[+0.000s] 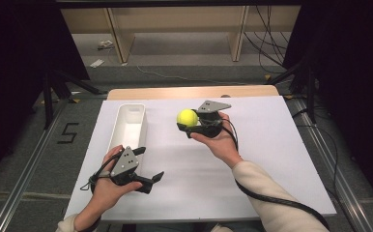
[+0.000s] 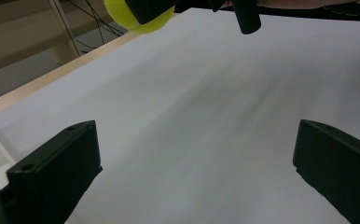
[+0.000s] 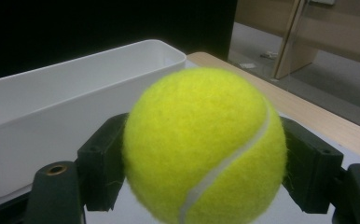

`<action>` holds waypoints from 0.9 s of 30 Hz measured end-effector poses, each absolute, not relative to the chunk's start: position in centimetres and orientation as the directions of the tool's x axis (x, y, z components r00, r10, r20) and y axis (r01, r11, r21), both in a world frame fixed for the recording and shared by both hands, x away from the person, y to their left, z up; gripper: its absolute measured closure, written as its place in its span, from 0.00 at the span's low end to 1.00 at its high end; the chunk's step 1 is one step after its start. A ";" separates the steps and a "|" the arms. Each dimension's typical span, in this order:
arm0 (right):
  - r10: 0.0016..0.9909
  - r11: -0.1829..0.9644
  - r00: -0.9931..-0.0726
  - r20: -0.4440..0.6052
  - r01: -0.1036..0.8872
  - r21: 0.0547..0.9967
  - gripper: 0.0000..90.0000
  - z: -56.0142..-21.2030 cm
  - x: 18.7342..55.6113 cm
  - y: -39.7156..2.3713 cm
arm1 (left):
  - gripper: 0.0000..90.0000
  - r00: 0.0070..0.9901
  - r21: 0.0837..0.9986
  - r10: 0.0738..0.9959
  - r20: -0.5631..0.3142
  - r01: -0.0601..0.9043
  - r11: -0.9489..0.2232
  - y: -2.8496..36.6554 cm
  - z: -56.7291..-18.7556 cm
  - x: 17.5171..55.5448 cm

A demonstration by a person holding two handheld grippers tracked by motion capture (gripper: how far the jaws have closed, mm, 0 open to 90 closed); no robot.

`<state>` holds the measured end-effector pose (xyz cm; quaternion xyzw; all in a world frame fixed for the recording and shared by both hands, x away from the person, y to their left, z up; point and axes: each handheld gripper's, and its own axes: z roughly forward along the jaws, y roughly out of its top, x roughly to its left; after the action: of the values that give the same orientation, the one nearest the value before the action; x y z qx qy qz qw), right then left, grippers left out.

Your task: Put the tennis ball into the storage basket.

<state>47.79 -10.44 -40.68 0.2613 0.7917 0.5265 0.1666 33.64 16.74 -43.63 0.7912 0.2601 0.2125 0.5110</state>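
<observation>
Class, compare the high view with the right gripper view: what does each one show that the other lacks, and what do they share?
High view alone: the left gripper, open and empty over the white table cover, and both hands. Right gripper view alone: the curved white seam on the ball, close up. Both: the fuzzy yellow tennis ball clamped in the right gripper, and the long white plastic bin.

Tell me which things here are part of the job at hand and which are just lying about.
Part of the job:
- tennis ball, clamped in the right gripper
- white bin, empty, to the ball's left
- left gripper, open, holding nothing

Just lying about:
- wooden shelf frame beyond the table
- cables on the floor
- scraps on the floor
</observation>
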 end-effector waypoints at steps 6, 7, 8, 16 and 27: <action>0.588 0.306 -0.809 0.016 0.242 0.921 0.29 -40.6 47.8 -10.3 | 0.00 0.775 0.918 0.627 0.071 0.195 -0.345 16.7 -43.6 33.6; 0.586 0.309 -0.810 0.014 0.240 0.921 0.29 -40.6 47.8 -10.2 | 0.00 0.776 0.918 0.627 0.070 0.195 -0.344 16.7 -43.6 33.6; 0.587 0.307 -0.809 0.016 0.241 0.921 0.29 -40.6 47.7 -10.1 | 0.00 0.776 0.918 0.626 0.074 0.192 -0.347 16.7 -43.6 33.6; 0.583 0.308 -0.812 0.011 0.234 0.922 0.29 -40.5 47.8 -9.9 | 0.00 0.776 0.917 0.626 0.075 0.192 -0.348 16.7 -43.6 33.6; 0.581 0.299 -0.814 0.014 0.229 0.926 0.29 -40.2 47.9 -9.5 | 0.00 0.775 0.920 0.628 0.071 0.193 -0.342 16.7 -43.6 33.6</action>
<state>47.87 -9.47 -40.16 0.2566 0.7888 0.5337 0.1647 33.59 16.71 -43.59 0.7909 0.2594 0.2125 0.5118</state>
